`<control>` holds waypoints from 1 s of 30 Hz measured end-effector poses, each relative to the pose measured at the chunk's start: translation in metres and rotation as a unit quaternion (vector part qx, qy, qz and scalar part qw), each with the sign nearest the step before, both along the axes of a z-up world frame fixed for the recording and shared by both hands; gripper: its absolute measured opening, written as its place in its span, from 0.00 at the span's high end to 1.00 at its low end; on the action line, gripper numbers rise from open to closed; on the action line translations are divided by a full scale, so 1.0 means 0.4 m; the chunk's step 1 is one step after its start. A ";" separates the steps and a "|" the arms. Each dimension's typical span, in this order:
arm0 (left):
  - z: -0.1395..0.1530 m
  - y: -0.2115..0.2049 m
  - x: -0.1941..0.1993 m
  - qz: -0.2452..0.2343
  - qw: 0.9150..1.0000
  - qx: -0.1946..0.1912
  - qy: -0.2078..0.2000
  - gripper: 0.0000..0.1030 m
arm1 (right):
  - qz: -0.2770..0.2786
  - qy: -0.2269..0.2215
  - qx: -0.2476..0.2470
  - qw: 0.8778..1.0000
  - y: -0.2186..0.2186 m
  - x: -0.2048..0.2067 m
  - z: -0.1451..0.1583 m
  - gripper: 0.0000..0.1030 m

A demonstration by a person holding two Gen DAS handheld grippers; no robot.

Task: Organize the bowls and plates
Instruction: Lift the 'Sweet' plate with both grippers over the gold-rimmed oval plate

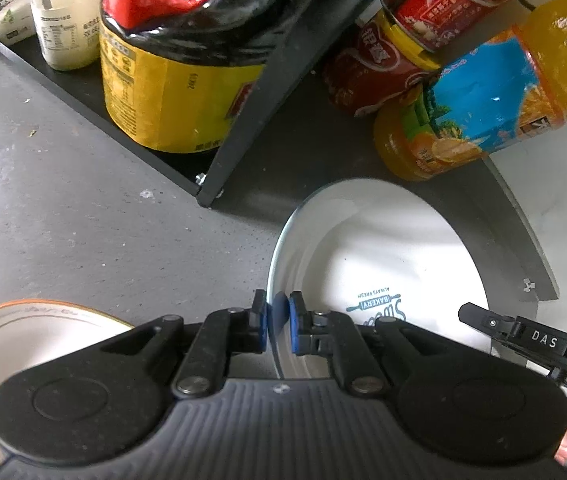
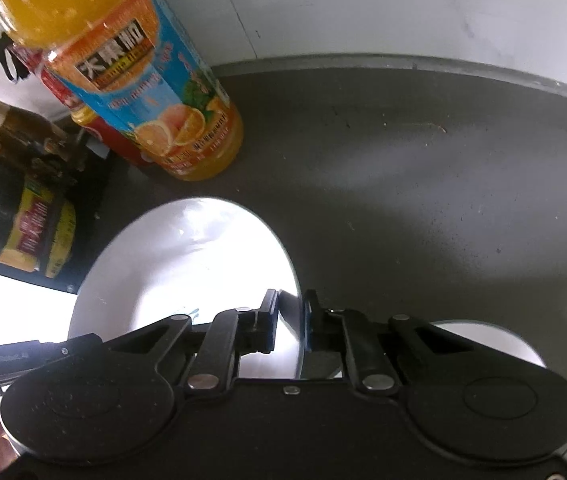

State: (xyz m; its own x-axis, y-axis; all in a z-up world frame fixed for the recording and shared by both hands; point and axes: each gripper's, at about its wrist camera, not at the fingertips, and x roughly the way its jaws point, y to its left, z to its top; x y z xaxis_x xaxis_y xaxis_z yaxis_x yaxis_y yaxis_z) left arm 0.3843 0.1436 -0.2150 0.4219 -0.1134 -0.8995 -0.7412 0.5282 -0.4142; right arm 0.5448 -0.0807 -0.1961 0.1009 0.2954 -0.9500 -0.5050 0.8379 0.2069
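- Left gripper point(image 1: 278, 326) is clamped on the left rim of a white plate point(image 1: 379, 248), blue pads point(image 1: 296, 320) pinching it from both sides. The plate has "BAKERY" printed in its middle and stretches ahead and to the right of the claw.
- Right gripper point(image 2: 290, 322) has its two fingers closed on the right rim of the same white plate point(image 2: 187, 264), so the plate sits ahead-left of that one.
- Behind and left of the left claw there's an orange-rimmed plate point(image 1: 23, 332), partly hidden under the gripper body.
- Another white dish point(image 2: 495, 340) peeks out behind the right claw's right side; can't tell what kind.
- Orange juice bottle point(image 1: 483, 92) stands beyond the plate, just past its far edge, with red cans point(image 1: 439, 0) next to it.
- Further ahead-left of the left claw: big dark soy-sauce-type jug point(image 1: 171, 80) with a yellow label on a black shelf point(image 1: 243, 120), plus small white jars point(image 1: 63, 20).
- Everything sits on a dark grey counter point(image 2: 423, 200).
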 end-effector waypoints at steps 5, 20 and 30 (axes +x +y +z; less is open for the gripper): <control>0.021 0.010 -0.022 0.004 1.000 0.001 -0.007 0.92 | 0.003 0.001 0.012 1.000 -0.001 -0.008 0.016 0.89; 0.084 0.045 -0.128 0.023 1.000 0.004 -0.019 0.92 | 0.016 0.007 0.058 0.998 0.015 -0.083 0.081 0.92; 0.092 0.058 -0.229 0.038 0.999 -0.004 -0.018 0.92 | 0.032 0.018 0.077 0.996 0.037 -0.159 0.091 0.93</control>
State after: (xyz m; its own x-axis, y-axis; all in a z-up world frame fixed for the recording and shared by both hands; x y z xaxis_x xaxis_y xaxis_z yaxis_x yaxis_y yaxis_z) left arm 0.2929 0.1669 -0.1780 0.4612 -0.0875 -0.8829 -0.7640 0.4668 -0.4454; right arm 0.4813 -0.0659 -0.1597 0.0434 0.4423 -0.8958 -0.5462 0.7613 0.3494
